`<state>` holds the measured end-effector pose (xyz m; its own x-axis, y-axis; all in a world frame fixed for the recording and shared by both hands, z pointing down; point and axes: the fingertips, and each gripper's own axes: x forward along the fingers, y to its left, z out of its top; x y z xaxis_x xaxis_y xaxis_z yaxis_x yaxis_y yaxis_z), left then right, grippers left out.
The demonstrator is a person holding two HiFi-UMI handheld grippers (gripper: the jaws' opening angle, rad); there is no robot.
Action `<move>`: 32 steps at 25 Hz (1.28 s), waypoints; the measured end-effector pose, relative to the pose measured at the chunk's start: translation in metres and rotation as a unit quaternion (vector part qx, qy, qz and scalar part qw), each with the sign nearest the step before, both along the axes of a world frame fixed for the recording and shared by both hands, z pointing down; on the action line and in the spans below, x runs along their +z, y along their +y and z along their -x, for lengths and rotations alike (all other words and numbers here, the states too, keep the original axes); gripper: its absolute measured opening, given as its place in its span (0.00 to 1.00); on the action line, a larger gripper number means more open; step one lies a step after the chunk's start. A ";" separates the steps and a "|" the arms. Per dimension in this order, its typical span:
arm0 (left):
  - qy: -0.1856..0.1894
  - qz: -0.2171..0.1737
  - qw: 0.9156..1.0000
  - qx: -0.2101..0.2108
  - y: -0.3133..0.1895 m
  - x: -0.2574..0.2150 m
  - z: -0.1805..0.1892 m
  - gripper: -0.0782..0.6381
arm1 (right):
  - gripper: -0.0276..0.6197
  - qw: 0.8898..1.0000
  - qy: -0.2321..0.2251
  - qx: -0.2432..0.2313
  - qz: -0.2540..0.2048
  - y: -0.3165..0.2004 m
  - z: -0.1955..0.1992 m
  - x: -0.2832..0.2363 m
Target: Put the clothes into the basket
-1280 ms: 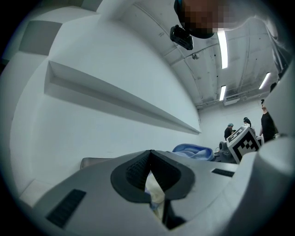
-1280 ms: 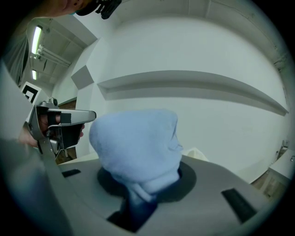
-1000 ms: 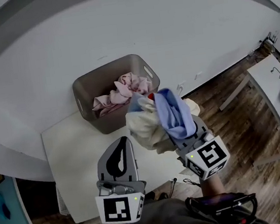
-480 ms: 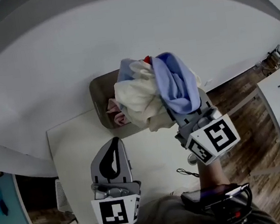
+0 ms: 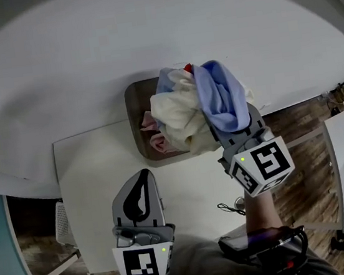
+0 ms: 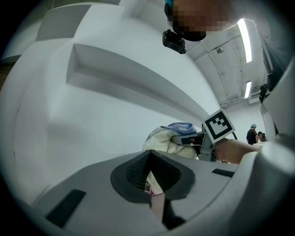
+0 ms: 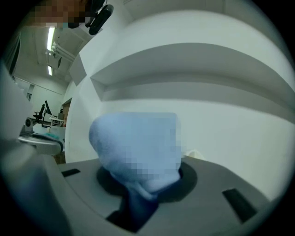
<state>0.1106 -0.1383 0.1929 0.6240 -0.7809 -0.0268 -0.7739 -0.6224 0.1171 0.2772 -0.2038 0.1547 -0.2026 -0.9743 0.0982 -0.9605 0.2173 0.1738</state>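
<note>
Head view: the right gripper (image 5: pixel 229 133) is clamped on a bundle of cream and light-blue clothes (image 5: pixel 187 109). The bundle hangs directly over the grey-brown plastic basket (image 5: pixel 131 101) at the far edge of the white table (image 5: pixel 83 177). Judged: release is straight down, and the right hand is the nearer one. Pink clothes (image 5: pixel 159 143) lie inside. The bundle hides most of the basket.

Left gripper view: the left gripper (image 6: pixel 150 184) has its jaws together with nothing between them. The bundle (image 6: pixel 166 140) is ahead and to the right.

Right gripper view: blue cloth (image 7: pixel 138 152) is pinched between the jaws. The basket is not visible.
</note>
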 end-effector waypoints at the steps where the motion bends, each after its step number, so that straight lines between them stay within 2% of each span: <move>1: 0.000 0.011 1.000 -0.002 -0.015 0.012 0.005 0.12 | 0.24 1.000 0.002 0.000 0.014 -0.017 0.004 0.015; 5: -0.006 0.036 0.999 -0.012 -0.041 0.035 0.013 0.12 | 0.28 0.997 0.010 -0.006 0.075 -0.048 0.008 0.059; 11: -0.014 0.060 0.998 -0.016 -0.043 0.051 0.010 0.12 | 0.42 0.985 0.045 -0.032 0.164 -0.049 0.002 0.102; 14: -0.015 0.056 0.998 -0.017 -0.048 0.050 0.016 0.12 | 0.46 0.980 0.042 -0.040 0.190 -0.046 0.004 0.111; 17: -0.016 0.046 0.999 -0.012 -0.051 0.047 0.012 0.12 | 0.49 0.977 0.039 -0.043 0.204 -0.042 0.002 0.117; 22: -0.016 0.046 0.999 0.009 -0.054 0.056 -0.015 0.12 | 0.50 0.976 0.036 -0.038 0.210 -0.034 -0.017 0.129; 32: -0.032 0.037 0.997 0.055 -0.008 0.048 -0.058 0.12 | 0.49 0.977 0.018 -0.028 0.213 0.027 -0.040 0.138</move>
